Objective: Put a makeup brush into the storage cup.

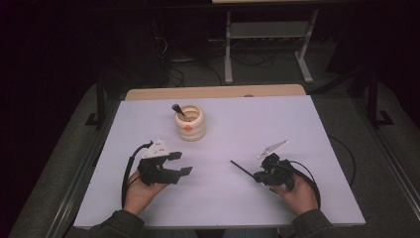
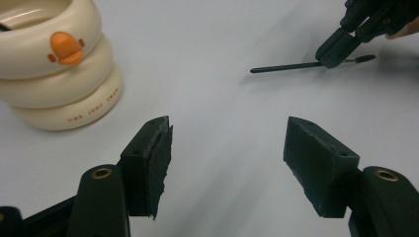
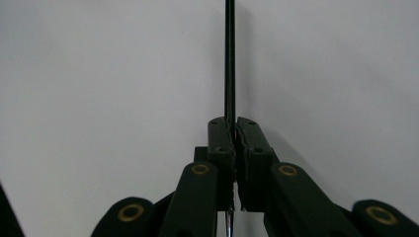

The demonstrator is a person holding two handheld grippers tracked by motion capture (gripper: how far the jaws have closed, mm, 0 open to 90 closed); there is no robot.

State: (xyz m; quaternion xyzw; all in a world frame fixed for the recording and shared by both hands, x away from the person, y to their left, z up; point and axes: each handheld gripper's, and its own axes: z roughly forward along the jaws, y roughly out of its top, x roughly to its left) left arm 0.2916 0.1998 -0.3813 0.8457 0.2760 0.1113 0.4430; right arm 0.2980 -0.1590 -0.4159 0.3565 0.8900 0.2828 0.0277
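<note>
Inside, cream ringed cup point(image 1: 190, 124) holds dark-tipped stick point(image 1: 178, 110), leaning left.

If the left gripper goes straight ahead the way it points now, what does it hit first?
Probably nothing close: the left gripper, jaws open, faces bare table. The cream holder sits off to one side, the right gripper with its thin black brush to the other.

Cream ringed pot point(image 1: 190, 122) with an orange duck-bill mark point(image 2: 66, 47); thin black brush point(image 2: 296, 65); pale lilac-white bench point(image 1: 247, 129); black jaws.
</note>
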